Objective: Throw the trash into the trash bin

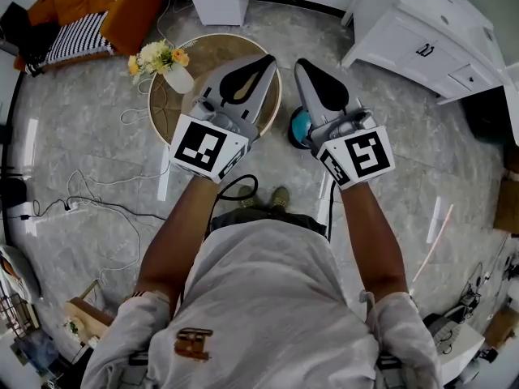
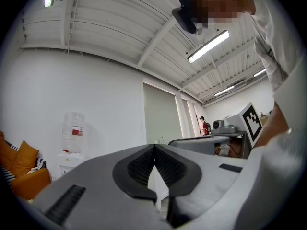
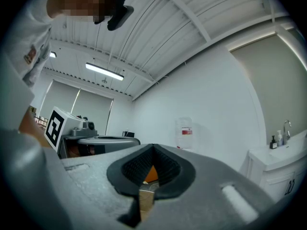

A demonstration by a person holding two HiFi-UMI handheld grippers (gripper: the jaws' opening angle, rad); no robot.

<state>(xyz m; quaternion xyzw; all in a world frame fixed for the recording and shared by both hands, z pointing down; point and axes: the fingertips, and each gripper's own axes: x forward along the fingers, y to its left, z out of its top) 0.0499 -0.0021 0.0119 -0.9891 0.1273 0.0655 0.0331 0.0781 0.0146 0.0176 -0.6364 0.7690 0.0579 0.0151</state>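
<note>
Trash: no piece identifiable in any view; it may lie under the left tongs (image 1: pixel 270 57), which cover part of the round wooden surface (image 1: pixel 212 49). Likely the bin: a dark round container with a teal inside (image 1: pixel 298 126), on the floor just beside the surface's edge and half hidden beneath the right tongs (image 1: pixel 300 61). Both tongs are clenched tip to tip and empty; only the room shows through the gap behind their pads. Risks, as judged: with the target unseen, a reach could go blind; the tongs must be released before any pick, or they will only push the item. A vase of flowers (image 1: pixel 168 65) stands at the surface's far-left edge, and a sweep by the left tongs could tip it. The bin's mouth looks small, so a drop from height could miss. Loose cables (image 1: pixel 97 203) run across the floor near the person's feet, a snag hazard when stepping in. Pose: both bare forearms reach forward from the body, tongs side by side, near but apart, pointing about level, marker cubes facing upward.
</note>
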